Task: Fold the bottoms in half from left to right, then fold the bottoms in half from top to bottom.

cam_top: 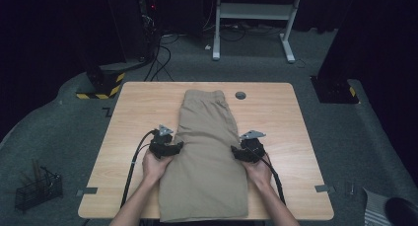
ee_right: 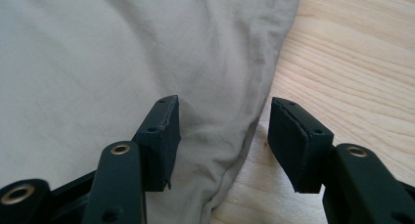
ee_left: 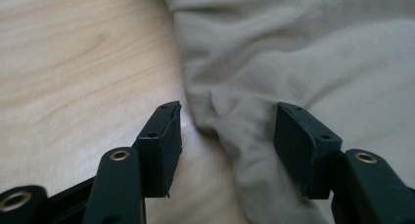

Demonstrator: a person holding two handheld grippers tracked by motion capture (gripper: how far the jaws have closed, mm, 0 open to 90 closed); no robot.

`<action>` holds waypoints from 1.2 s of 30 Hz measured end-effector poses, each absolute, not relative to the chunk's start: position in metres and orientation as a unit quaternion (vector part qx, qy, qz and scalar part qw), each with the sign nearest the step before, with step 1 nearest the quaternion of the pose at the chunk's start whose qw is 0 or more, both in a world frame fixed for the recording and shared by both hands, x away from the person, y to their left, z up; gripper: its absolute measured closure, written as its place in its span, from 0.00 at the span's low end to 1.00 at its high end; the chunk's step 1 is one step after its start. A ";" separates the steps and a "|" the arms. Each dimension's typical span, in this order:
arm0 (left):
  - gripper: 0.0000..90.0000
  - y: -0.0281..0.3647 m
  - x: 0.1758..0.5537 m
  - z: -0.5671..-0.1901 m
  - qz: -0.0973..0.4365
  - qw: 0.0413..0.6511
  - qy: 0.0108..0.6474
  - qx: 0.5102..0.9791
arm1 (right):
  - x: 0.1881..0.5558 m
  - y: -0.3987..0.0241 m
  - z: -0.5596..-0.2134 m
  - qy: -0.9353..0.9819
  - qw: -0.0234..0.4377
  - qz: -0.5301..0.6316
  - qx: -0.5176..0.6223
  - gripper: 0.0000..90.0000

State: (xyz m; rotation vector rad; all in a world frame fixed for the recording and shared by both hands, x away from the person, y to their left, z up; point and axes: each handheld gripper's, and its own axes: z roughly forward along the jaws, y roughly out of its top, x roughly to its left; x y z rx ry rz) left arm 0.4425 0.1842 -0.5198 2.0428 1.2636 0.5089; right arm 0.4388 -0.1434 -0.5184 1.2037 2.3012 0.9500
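Observation:
A pair of tan shorts [cam_top: 207,152] lies flat along the middle of the wooden table [cam_top: 276,112], waistband at the far end. My left gripper [cam_top: 173,148] sits at the cloth's left edge, my right gripper [cam_top: 240,152] at its right edge. In the left gripper view the jaws stand open around the rumpled edge of the shorts [ee_left: 235,131], pads clear of it. In the right gripper view the open jaws straddle the hem of the shorts [ee_right: 230,141], and the pads do not press it.
A small grey round cap [cam_top: 240,95] is set in the table near the far edge. A wire basket [cam_top: 37,189] stands on the floor at the left. Cables and a white desk frame [cam_top: 254,18] lie beyond the table.

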 end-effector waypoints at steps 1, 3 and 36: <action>0.48 0.181 0.446 -0.519 0.197 0.331 0.482 0.787 | 0.439 -0.144 -0.518 0.818 0.189 0.335 0.429 0.51; 0.48 0.176 0.454 -0.519 0.193 0.330 0.486 0.786 | 0.441 -0.145 -0.517 0.818 0.195 0.329 0.430 0.51; 0.39 0.180 0.393 -0.523 0.186 0.354 0.461 0.792 | 0.395 -0.164 -0.520 0.806 0.153 0.364 0.442 0.46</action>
